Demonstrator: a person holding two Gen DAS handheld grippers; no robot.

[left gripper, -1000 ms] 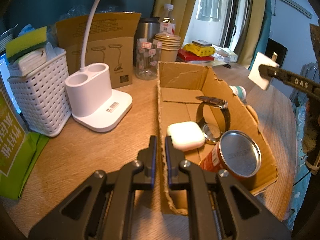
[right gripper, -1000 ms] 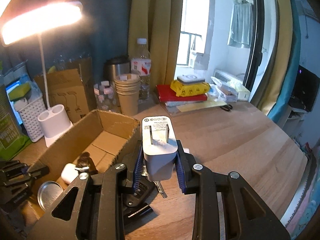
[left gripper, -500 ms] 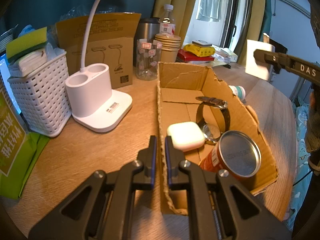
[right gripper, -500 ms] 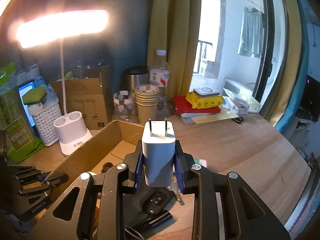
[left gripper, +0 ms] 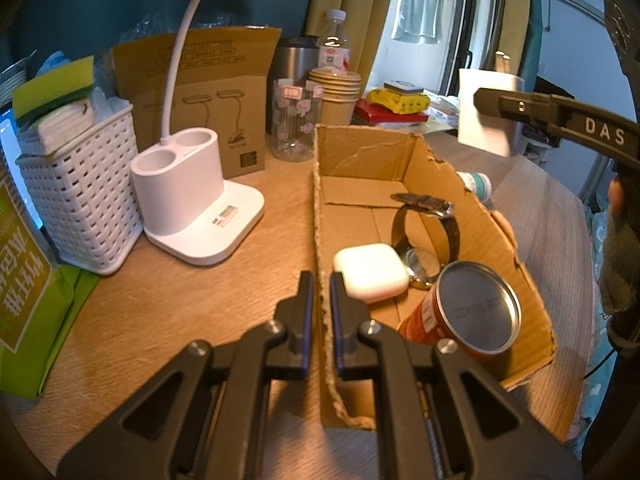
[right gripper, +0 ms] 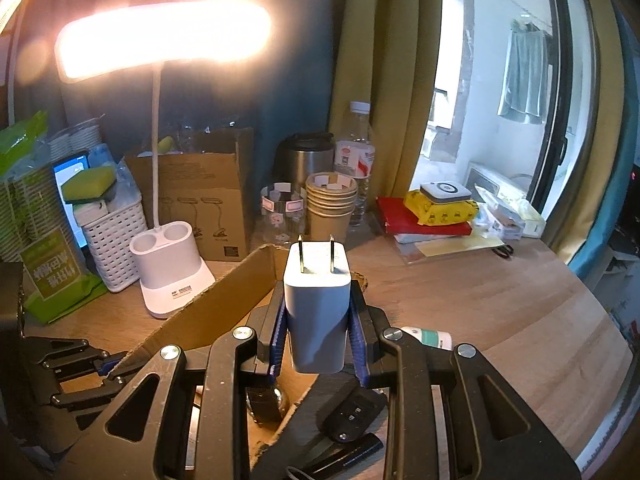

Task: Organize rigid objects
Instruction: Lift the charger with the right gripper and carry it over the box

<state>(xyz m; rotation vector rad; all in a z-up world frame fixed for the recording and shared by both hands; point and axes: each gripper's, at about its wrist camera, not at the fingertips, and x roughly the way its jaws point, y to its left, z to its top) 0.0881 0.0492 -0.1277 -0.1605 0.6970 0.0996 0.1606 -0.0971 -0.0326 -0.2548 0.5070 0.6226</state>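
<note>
In the left wrist view my left gripper (left gripper: 320, 280) is shut on the near left wall of the open cardboard box (left gripper: 360, 152). Inside the box lie a white earbud case (left gripper: 370, 272), a wristwatch (left gripper: 424, 220) and a red can (left gripper: 472, 312) on its side. My right gripper (right gripper: 317, 296) is shut on a white charger plug (right gripper: 316, 312), prongs up, held in the air above the box's right wall (right gripper: 208, 312). The charger (left gripper: 486, 120) also shows at upper right in the left wrist view. A black car key (right gripper: 352, 412) and a small white-green tube (right gripper: 430, 338) lie on the table beside the box.
Left of the box stand a white lamp base (left gripper: 192, 208), a white basket (left gripper: 84, 200) and a green packet (left gripper: 28, 300). Behind it are a brown carton (left gripper: 216, 112), a glass jar (left gripper: 296, 120), paper cups (left gripper: 336, 92) and a bottle. Books and a yellow pack (right gripper: 440, 204) lie at the back right.
My right gripper has carried the charger leftward and slightly up, closer to the box. The left gripper and the box have not moved.
</note>
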